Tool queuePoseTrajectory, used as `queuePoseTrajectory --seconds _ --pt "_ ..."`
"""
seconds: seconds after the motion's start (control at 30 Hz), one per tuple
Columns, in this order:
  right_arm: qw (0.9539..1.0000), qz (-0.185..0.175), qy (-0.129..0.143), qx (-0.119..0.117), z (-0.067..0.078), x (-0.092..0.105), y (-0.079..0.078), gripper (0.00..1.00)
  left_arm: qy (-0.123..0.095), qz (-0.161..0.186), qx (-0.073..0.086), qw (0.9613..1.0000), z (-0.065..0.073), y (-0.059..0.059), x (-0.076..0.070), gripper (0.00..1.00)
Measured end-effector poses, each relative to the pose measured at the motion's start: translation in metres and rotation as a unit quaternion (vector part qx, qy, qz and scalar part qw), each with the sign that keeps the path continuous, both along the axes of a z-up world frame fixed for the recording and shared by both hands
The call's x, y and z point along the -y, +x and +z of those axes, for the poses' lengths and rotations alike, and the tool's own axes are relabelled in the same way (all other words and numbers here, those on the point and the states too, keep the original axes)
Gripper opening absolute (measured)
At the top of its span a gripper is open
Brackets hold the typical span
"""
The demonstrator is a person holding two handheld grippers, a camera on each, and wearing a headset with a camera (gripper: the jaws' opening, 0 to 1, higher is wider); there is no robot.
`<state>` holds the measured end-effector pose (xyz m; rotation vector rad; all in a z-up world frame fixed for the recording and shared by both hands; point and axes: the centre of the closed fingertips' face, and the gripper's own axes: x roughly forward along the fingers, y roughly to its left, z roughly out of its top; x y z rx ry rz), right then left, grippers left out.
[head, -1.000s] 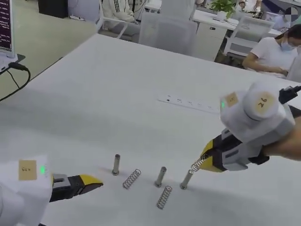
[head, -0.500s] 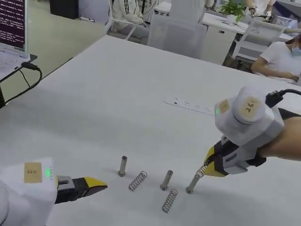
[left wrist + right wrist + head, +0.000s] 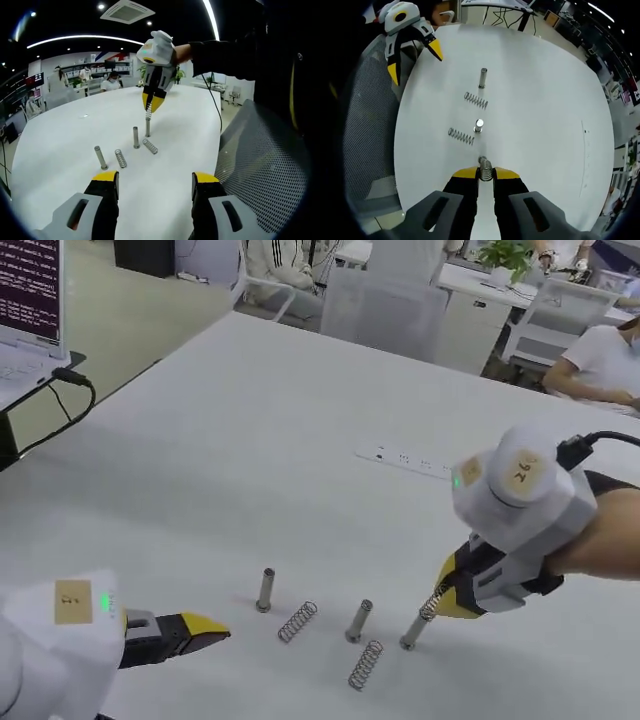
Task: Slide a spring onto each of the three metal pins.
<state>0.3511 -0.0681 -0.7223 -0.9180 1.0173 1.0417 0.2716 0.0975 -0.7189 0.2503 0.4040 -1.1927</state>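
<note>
Held spring (image 3: 431, 604) sat in the right gripper (image 3: 450, 602), jaws pinched on its upper coils. Its lower end met the top of the right pin (image 3: 410, 632), and from the right gripper view it looked just started over the tip.

Middle pin (image 3: 359, 621) and left pin (image 3: 265, 590) stood bare. First loose spring (image 3: 297, 621) lay flat between them, second loose spring (image 3: 366, 664) lay just in front of the middle pin, all on the white table (image 3: 250, 440). Left gripper (image 3: 205, 629) hung low, off beyond the left pin. Its jaws stood well apart in its own view, with nothing between them.

Risks:
- The spring came in at a slant, so a coil could catch the pin's rim and buckle instead of sliding.
- Side load could tip or shove the pin; I couldn't tell whether the pins were fixed.
- With the grip on only a few coils, a buckled spring could pop free and roll off.

Versus 1 s earlier:
- The right gripper had come down a touch, bringing the spring closer onto the pin.
- The left gripper had barely moved.
- Pins and loose springs kept the same layout. The overall frame shift was head motion.
</note>
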Motion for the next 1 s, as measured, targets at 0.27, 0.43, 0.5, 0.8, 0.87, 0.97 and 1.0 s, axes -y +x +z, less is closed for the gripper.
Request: queuePoseTrajectory --seconds 0.27,0.43,0.5,0.8,0.87,0.97,1.0 --pt "0.9998 -0.008 0.007 -0.015 -0.015 -0.002 0.003 0.08 0.001 0.0 0.001 1.0 0.001 0.0 0.0 0.54" --pt "0.9996 -0.014 0.005 -0.023 -0.028 -0.003 0.003 0.08 0.0 -0.001 0.0 1.0 0.0 0.001 0.001 0.54" --pt "0.9996 -0.014 0.005 -0.024 -0.032 -0.004 0.003 0.08 0.001 -0.002 0.001 1.0 0.0 0.001 0.001 0.54" --pt "0.9994 -0.017 -0.005 -0.03 -0.049 -0.003 0.001 0.08 0.002 -0.001 0.001 1.0 0.0 0.001 0.0 0.53" --pt "0.9995 -0.015 -0.007 -0.028 -0.051 -0.003 0.0 0.09 0.003 -0.001 0.0 1.0 0.0 0.001 0.0 0.53" --pt "0.9994 -0.019 -0.001 -0.028 -0.05 -0.005 0.001 0.09 0.004 -0.001 0.001 1.0 -0.001 0.001 -0.001 0.53" --pt "0.9994 -0.019 -0.001 -0.028 -0.05 -0.005 0.001 0.09 0.004 0.0 0.001 1.0 -0.001 0.001 -0.001 0.53"
